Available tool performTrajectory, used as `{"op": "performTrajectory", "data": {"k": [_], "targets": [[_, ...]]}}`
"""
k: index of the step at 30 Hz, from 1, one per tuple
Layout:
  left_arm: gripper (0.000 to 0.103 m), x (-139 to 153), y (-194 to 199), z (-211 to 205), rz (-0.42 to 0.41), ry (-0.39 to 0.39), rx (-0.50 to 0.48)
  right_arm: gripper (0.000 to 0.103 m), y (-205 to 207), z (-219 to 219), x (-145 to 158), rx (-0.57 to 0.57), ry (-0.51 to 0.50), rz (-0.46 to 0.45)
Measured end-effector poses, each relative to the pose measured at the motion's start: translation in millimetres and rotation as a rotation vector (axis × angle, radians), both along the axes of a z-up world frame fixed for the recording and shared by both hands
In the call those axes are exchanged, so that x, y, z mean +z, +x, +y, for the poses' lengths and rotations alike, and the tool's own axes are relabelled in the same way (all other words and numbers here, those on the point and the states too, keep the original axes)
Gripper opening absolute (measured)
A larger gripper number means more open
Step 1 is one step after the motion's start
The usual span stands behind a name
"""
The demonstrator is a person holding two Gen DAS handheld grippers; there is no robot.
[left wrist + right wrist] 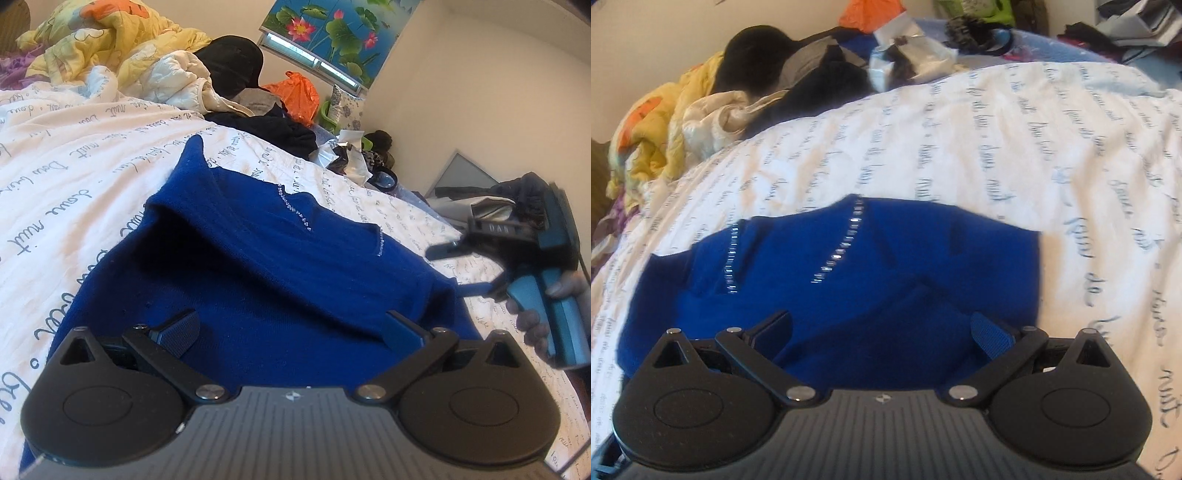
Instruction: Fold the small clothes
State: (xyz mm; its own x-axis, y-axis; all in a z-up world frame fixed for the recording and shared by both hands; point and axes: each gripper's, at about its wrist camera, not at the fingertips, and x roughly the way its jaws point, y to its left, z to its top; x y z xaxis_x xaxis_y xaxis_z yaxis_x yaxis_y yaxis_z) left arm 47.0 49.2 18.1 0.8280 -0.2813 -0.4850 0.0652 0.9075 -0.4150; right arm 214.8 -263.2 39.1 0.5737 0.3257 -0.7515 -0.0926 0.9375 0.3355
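Partly bunched, the blue top (280, 266) hides its hem beneath both tools, left tool (291, 328) and right tool (882, 328) spread wide.

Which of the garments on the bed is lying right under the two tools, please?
The blue top with the rhinestone neckline, spread on the script-printed sheet. The dark clothes and cream jacket sit heaped farther back; both open tools, left tool and right tool, hover over the blue one.

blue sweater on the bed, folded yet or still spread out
Partly folded, not finished. The blue sweater lies on the white script-print bedcover with parts doubled over the body in bulky, uneven layers. Both claws stand open, gripping nothing.
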Motion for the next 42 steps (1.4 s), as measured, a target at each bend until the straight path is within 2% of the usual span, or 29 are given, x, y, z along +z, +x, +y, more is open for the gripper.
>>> {"op": "performTrajectory", "data": {"k": [2, 3, 4, 6, 7, 8, 9, 10, 11, 15, 17, 18, 19, 20, 21, 22, 23, 25, 26, 29, 35, 38, 42], "targets": [[0.103, -0.3, -0.2, 0.2, -0.001, 0.0, 0.001, 0.103, 9.3, 11.0, -0.1, 0.03, 0.026, 0.037], [0.103, -0.3, -0.3, 0.3, -0.001, 0.0, 0.001, 0.103, 17.7, 20.0, -3.7, 0.043, -0.002, 0.078], [0.103, -0.2, -0.4, 0.3, -0.002, 0.0, 0.003, 0.099, 23.0, 28.4, -9.9, 0.053, -0.045, 0.112], [0.103, -0.1, -1.1, -0.3, -0.005, 0.001, 0.006, 0.095, 20.9, 44.3, -15.2, 0.082, -0.172, 0.081], [0.103, -0.3, -1.4, -0.2, -0.006, 0.0, 0.008, 0.079, 17.9, 49.7, -14.4, 0.077, -0.218, 0.064], [0.103, -0.5, -1.8, 0.0, -0.007, -0.002, 0.009, 0.051, 14.8, 52.9, -12.7, 0.067, -0.268, 0.043], [0.103, -0.7, -2.1, 0.3, -0.007, -0.003, 0.011, 0.04, 12.4, 51.4, -10.5, 0.06, -0.284, 0.028], [0.103, -0.8, -2.5, 0.6, -0.007, -0.004, 0.011, 0.012, 11.1, 44.5, -8.2, 0.053, -0.246, 0.029], [0.103, -0.5, -2.8, 0.3, -0.008, -0.003, 0.011, 0.007, 9.1, 34.6, -5.0, 0.039, -0.195, 0.031], [0.103, 0.1, -4.5, -0.1, -0.014, -0.003, 0.011, 0.007, -35.2, -15.6, 11.9, 0.002, 0.083, -0.095], [0.103, 0.4, -4.5, 0.3, -0.016, -0.009, 0.012, 0.01, -63.1, -46.4, 4.1, -0.023, 0.266, -0.093], [0.103, 0.3, -4.2, 0.2, -0.015, -0.011, 0.01, 0.011, -73.9, -61.4, -7.1, -0.029, 0.371, -0.057], [0.103, 0.3, -3.9, -0.1, -0.014, -0.013, 0.009, 0.024, -82.0, -73.9, -20.9, -0.031, 0.457, 0.002], [0.103, 0.4, -3.7, -0.4, -0.013, -0.014, 0.008, 0.047, -90.2, -85.9, -33.5, -0.059, 0.515, 0.056], [0.103, 0.5, -3.5, -0.7, -0.012, -0.014, 0.007, 0.057, -98.2, -95.7, -42.1, -0.097, 0.557, 0.066], [0.103, 0.6, -3.5, -1.0, -0.011, -0.012, 0.007, 0.073, -105.7, -103.6, -47.2, -0.119, 0.589, 0.045], [0.103, 0.6, -3.4, -1.3, -0.011, -0.01, 0.007, 0.077, -110.6, -109.9, -50.0, -0.133, 0.62, 0.024], [0.103, 0.6, -3.2, -2.0, -0.009, -0.006, 0.01, 0.078, -112.8, -117.5, -55.5, -0.154, 0.695, 0.023], [0.103, 0.7, -3.1, -2.0, -0.008, -0.004, 0.012, 0.077, -109.3, -118.6, -56.5, -0.15, 0.71, 0.031], [0.103, 0.3, -3.1, -2.2, -0.007, -0.001, 0.016, 0.077, -98.6, -115.1, -46.5, -0.154, 0.627, 0.02], [0.103, -0.3, -2.5, -2.0, -0.003, 0.0, 0.017, 0.078, -72.8, -106.0, -24.0, -0.122, 0.635, 0.022], [0.103, -0.3, -2.5, -2.2, -0.003, 0.0, 0.017, 0.078, -51.7, -89.5, -11.8, -0.09, 0.531, 0.065], [0.103, -0.3, -2.3, -2.2, -0.002, -0.001, 0.017, 0.078, -18.7, -52.6, 6.2, -0.025, 0.31, 0.108]]}}
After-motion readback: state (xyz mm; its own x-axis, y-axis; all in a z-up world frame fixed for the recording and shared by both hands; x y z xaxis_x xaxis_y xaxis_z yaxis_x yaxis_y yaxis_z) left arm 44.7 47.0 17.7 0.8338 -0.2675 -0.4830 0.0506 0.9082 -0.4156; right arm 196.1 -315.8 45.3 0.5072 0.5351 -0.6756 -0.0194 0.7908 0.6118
